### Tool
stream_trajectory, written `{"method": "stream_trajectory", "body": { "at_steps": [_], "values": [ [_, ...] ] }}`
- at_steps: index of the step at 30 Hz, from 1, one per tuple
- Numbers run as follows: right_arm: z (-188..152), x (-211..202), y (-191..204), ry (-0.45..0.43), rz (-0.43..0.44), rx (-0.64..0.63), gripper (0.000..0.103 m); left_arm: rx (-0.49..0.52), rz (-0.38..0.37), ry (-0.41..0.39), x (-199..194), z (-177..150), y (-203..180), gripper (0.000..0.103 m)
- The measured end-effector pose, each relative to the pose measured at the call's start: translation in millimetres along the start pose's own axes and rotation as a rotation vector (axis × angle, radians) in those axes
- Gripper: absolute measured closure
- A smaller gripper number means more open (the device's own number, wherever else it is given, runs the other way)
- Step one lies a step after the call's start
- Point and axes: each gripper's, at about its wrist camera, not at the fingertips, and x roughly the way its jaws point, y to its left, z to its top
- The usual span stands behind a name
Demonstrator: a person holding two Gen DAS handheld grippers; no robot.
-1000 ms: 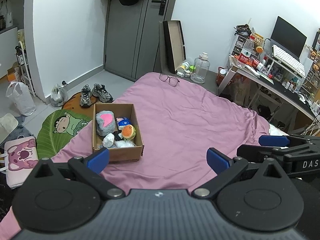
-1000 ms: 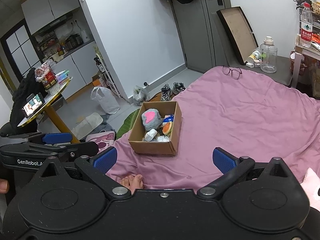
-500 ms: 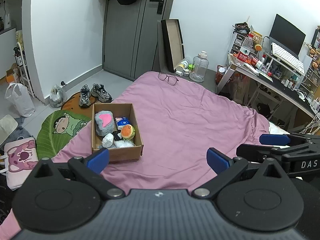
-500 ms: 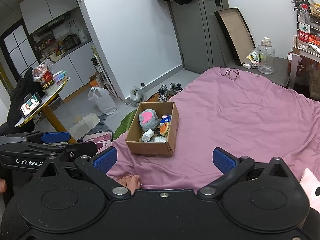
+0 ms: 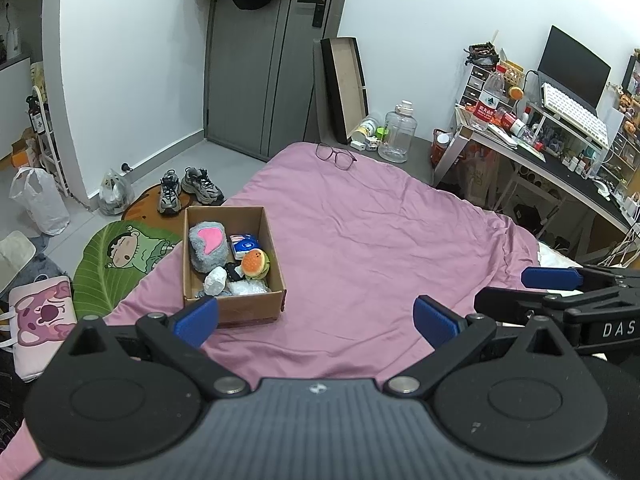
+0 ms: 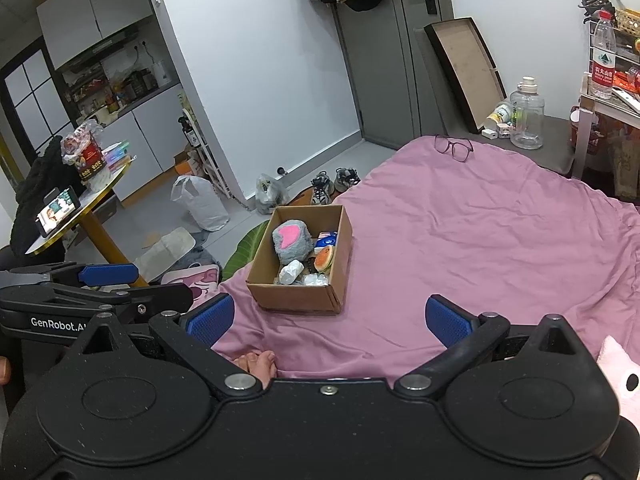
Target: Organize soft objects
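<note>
A cardboard box [image 5: 240, 309] [image 6: 296, 302] stands on the pink bed near its left edge. It holds a grey plush with a pink heart [image 5: 207, 246] [image 6: 291, 240], a burger plush [image 5: 255, 263] [image 6: 325, 258], a blue and white pack [image 5: 244, 242], a white soft toy [image 5: 215, 280] [image 6: 291, 271] and a clear bag [image 5: 249, 288]. My left gripper [image 5: 316, 322] is open and empty, held well back from the box. My right gripper [image 6: 328, 320] is open and empty, also back from the box. Each gripper shows at the edge of the other's view.
Glasses [image 5: 335, 156] lie at the bed's far end. A pink plush [image 6: 620, 368] lies at the right edge. Shoes [image 5: 188, 190], floor mats and bags are left of the bed. A cluttered desk [image 5: 560, 148] stands at right, and a round table [image 6: 76, 208] at left.
Both grippers have drifted slightly back and up, so the box sits a little farther away. Both stay open and empty.
</note>
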Motion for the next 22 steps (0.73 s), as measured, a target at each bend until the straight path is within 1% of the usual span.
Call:
{"method": "stream_trajectory", "body": {
  "at_steps": [15,22],
  "values": [
    [-2,0,-1,0.003,-0.001,0.003,0.0,0.023,-0.012,-0.003,5,-1,-1,0.0],
    [-2,7,-3,0.006,0.016,-0.003,0.0,0.016,-0.024,-0.002,18,1,7,0.0]
  ]
}}
